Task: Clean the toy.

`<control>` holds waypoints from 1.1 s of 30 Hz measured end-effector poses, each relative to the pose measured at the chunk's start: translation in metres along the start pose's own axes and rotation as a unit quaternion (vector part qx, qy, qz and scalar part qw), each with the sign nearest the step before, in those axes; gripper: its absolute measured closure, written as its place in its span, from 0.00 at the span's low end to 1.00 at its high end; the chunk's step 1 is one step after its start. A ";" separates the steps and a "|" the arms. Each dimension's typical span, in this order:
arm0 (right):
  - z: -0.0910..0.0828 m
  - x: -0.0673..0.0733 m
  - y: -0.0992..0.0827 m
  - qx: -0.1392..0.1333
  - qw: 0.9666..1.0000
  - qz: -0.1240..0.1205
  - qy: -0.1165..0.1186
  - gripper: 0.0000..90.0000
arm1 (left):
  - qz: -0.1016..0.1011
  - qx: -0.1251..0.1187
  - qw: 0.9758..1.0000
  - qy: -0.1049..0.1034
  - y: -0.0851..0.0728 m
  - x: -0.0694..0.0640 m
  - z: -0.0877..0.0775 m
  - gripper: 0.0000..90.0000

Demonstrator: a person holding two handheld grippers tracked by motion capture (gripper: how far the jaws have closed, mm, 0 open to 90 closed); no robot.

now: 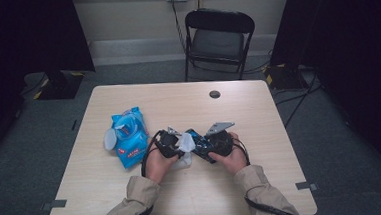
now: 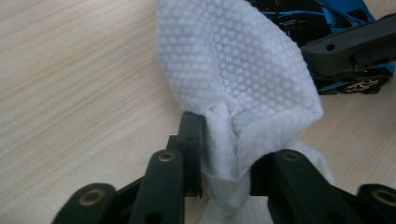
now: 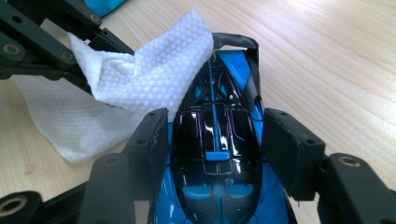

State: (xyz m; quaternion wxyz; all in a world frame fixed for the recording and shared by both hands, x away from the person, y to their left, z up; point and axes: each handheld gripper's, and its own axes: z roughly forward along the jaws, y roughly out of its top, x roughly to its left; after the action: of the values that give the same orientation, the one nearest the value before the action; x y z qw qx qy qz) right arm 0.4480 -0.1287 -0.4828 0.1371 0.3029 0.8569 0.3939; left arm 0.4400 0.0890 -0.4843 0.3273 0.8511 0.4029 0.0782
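Nearest to the person, at the front middle of the counter (image 1: 108,192), the two hands meet. The right gripper (image 3: 212,140) has its jaws clamped on the sides of a toy car (image 3: 217,154), blue and black, which sits low over the wood. The left gripper (image 2: 224,154) has its jaws closed on a bunched part of a white wet wipe (image 2: 233,70); the free part of the wipe stands up from the jaws and lies against the nose of the car.

I judge that the step in hand is the wiping of the car: one gripper holds it steady, the other brings the cloth onto it. The next move, I think, calls for a firm hold on the car and for drawing the wipe along the glossy roof without letting the cloth slip out of the jaws.

A little farther, to the person's left, a blue pack of wipes (image 1: 130,136) lies flat on the counter with its round flap open. It carries a red label, but the writing is too small to read. On the car I see thin lines but no readable letters.

Beyond the counter stands a black folding chair (image 1: 218,40) against the wall.
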 end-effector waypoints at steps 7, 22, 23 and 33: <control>0.002 0.000 0.001 0.001 1.000 0.002 -0.001 0.47 | 0.000 0.004 0.999 -0.037 0.000 -0.010 0.002 0.90; 0.002 0.000 0.001 -0.002 1.000 0.006 0.000 0.47 | 0.005 -0.023 1.000 -0.015 0.000 -0.011 -0.014 0.62; 0.002 0.000 0.001 -0.002 1.000 0.006 0.000 0.47 | 0.003 -0.029 0.999 -0.017 0.001 -0.011 -0.014 0.62; 0.002 0.000 0.001 0.001 1.000 0.004 -0.002 0.47 | 0.023 -0.030 0.999 -0.018 0.000 -0.016 0.003 0.77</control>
State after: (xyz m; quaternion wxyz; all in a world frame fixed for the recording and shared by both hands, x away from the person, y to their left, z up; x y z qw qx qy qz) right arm 0.4494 -0.1268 -0.4828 0.1368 0.3066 0.8560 0.3931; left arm 0.4305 0.0753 -0.4846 0.3582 0.8510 0.3749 0.0829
